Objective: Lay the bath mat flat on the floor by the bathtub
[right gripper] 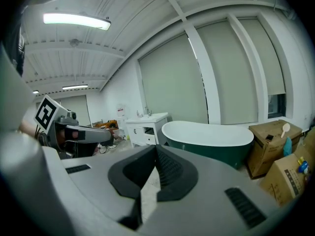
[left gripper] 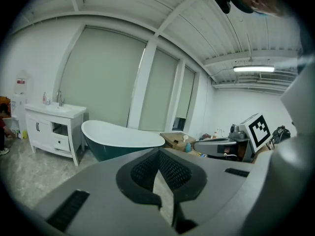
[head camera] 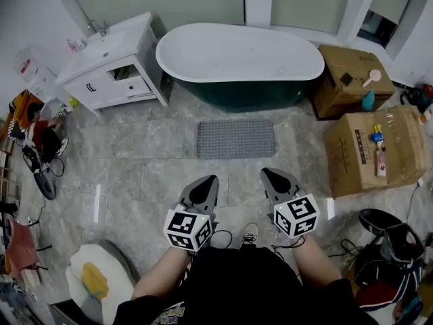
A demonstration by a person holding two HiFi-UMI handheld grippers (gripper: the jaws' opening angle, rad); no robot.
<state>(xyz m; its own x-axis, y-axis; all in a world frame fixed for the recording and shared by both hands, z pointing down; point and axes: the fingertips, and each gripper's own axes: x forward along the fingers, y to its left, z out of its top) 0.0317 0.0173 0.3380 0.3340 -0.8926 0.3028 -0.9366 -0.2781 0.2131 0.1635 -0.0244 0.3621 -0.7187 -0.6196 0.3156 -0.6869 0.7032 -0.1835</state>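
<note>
Bright ceiling tube (right gripper: 76,18), fisheye-dark corners.

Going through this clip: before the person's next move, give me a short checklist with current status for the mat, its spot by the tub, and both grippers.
1. Bath mat lies flat, no fold or curled corner visible: ok.
2. Mat sits on the floor in front of the bathtub, long edge roughly along it: ok.
3. Left gripper jaws together, nothing between them: ok.
4. Right gripper jaws together, nothing between them: ok.
5. Both grippers held apart from the mat, not touching it: ok.
6. Floor under the mat dry and free of debris: cannot tell, hidden.
</note>
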